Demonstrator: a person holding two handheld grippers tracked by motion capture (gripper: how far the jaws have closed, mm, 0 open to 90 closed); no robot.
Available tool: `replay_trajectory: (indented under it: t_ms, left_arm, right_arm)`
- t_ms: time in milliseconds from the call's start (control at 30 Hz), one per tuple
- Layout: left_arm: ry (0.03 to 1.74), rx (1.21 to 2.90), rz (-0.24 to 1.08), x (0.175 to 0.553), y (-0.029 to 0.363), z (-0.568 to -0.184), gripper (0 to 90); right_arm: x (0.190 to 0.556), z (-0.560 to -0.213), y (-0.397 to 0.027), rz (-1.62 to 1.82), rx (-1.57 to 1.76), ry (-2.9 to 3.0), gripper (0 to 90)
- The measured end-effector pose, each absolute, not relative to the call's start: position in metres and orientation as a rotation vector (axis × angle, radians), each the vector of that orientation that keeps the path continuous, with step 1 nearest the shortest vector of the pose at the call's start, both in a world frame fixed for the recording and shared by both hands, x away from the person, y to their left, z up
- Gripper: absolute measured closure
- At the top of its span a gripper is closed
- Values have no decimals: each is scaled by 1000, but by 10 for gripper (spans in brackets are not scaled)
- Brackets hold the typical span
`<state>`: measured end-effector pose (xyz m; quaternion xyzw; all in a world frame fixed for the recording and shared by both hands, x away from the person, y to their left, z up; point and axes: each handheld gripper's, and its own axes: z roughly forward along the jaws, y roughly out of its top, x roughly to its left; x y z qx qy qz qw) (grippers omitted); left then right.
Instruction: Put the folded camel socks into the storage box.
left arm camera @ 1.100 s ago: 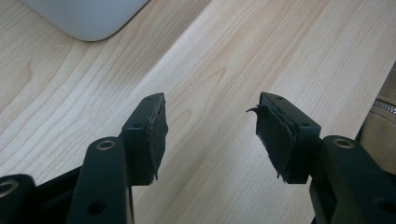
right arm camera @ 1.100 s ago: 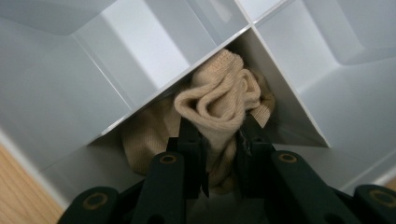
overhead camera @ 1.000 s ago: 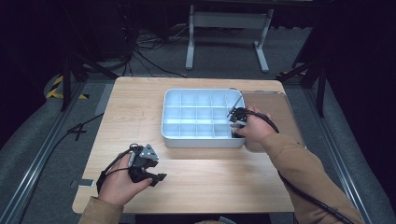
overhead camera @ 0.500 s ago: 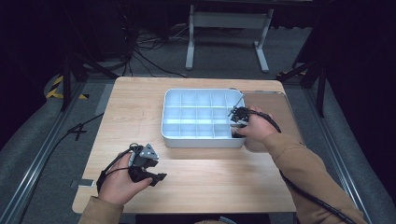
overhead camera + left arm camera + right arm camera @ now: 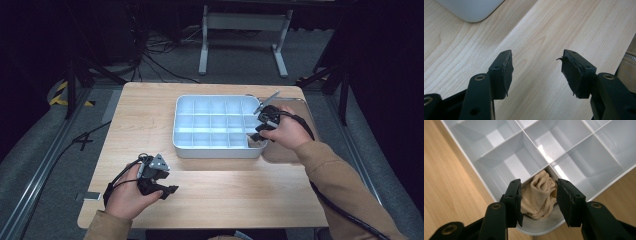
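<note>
Over the tray's [image 5: 215, 150] near right corner, the right gripper [image 5: 260, 131] is hovering, apparently just releasing. Along its jaws, which have just been opening, a beige cloth [image 5: 539, 195] is lying free in that corner compartment. Left gripper [image 5: 536, 72] is idling open, empty, near the tray; next, withdrawing upward cleanly.

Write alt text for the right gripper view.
A bunched beige cloth sits in the corner compartment of a white divided tray, with the right gripper above it, its black jaws just opened and standing either side of the cloth. The tray rests on a light wooden table.
</note>
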<state>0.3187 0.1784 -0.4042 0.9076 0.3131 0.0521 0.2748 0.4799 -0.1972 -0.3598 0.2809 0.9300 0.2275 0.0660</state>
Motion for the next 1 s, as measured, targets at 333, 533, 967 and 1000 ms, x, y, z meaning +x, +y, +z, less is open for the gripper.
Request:
replay_trajectory:
  t_ms: [333,533,967,1000]
  left_arm:
    - [828,2435,133,319,175,-403,430]
    - [814,2434,131,320,173,-401,430]
    - [797,2434,121,321,170,-398,431]
    - [798,2432,116,321,169,-398,430]
  right_arm:
    - [451,-342,-212,930,750,2749,522]
    - [428,-337,-217,1017,666,2730,502]
    - [393,-347,-221,1147,528,2741,485]
    - [391,-348,-221,1153,531,2743,481]
